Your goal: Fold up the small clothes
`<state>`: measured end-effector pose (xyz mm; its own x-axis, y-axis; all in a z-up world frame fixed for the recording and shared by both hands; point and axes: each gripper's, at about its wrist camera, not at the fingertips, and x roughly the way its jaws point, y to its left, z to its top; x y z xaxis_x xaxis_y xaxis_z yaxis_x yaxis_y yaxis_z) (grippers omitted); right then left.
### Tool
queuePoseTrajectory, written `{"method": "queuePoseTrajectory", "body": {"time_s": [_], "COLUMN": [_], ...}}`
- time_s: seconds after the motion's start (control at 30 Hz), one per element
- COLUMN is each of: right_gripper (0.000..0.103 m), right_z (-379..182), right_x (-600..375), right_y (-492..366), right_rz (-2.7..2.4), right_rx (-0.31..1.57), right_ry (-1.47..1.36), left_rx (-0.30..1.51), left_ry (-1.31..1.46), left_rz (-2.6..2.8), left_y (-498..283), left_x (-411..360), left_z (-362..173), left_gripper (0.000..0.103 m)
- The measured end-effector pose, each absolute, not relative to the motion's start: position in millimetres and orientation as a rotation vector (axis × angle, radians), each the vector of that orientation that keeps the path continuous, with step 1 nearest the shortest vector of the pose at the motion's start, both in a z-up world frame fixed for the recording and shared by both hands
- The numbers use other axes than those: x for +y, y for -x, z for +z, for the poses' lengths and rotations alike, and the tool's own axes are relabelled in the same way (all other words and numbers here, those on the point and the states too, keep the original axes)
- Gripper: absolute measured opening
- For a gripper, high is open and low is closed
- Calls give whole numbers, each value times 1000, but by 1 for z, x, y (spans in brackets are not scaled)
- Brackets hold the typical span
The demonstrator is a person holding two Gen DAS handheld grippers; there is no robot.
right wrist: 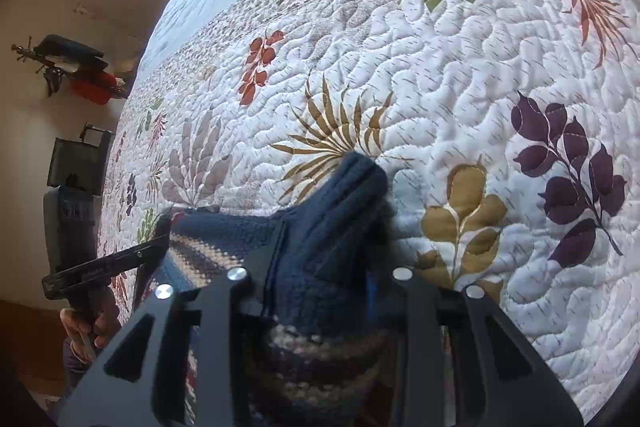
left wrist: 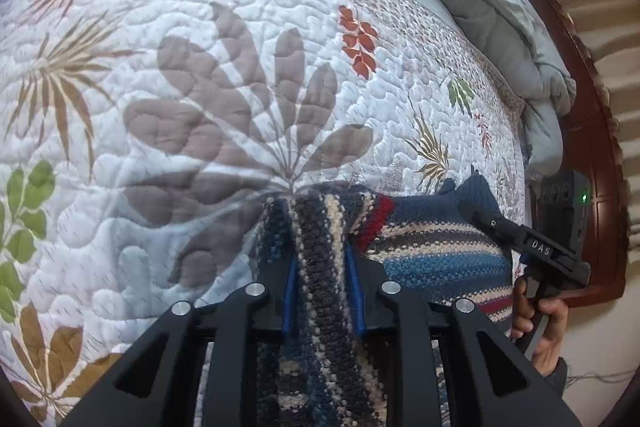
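A small knitted striped garment [left wrist: 432,247], navy, cream, blue and red, is held up over the quilted bed between both grippers. My left gripper [left wrist: 322,267] is shut on a striped edge of it. My right gripper [right wrist: 320,267] is shut on its navy ribbed end [right wrist: 340,211]. The right gripper also shows in the left wrist view [left wrist: 480,215] at the garment's far corner. The left gripper shows in the right wrist view [right wrist: 160,235] at the left. The garment's lower part hangs hidden behind the gripper bodies.
The bed carries a white quilt with leaf prints [left wrist: 200,87]. A grey duvet [left wrist: 500,7] is bunched at the head of the bed by a dark wooden headboard [left wrist: 592,147]. A wall shelf with dark and red items [right wrist: 80,67] is at the left.
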<state>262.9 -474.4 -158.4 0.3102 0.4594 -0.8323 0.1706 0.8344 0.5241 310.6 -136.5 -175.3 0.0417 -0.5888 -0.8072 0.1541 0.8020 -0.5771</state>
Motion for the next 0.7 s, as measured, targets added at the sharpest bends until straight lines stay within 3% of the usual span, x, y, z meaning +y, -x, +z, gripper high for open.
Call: {"method": "queuePoseTrajectory", "body": {"time_s": [0.07,0.13,0.23,0.37,0.47,0.53,0.7], "right_gripper": [46,52,64,64,73,73,78], "right_z": [-156,-149,-136,-116,-96,-87,-89], "right_x": [-476,-475,-477,-480,-475,-467,-448], "right_y": [-261,-255,-240,-207,-178,-156,-100], "right_rz": [202,200,161,126,71,24,-28], "right_rx": [1255,1245,1232,1189,1144,1138,1161], "right_ry": [-610,-603,-564,-567,-502,-440,-429], "left_rx": [1420,1413,1386,1347,1294,1265,1245], "left_ry": [375,358,337,304,199,169,93], "left_rz": [-582,-574,-550,-504,-435,-412,-330], "left_y": [-309,-306,-297,-272,-243,-225,-180], "left_x": [-135,-132,-119,-98,-90,-85,-71], "left_z": [-172,-166,-155,-139,-123,-114,-105], "left_gripper": [29,40,44,48,50,60,68]}}
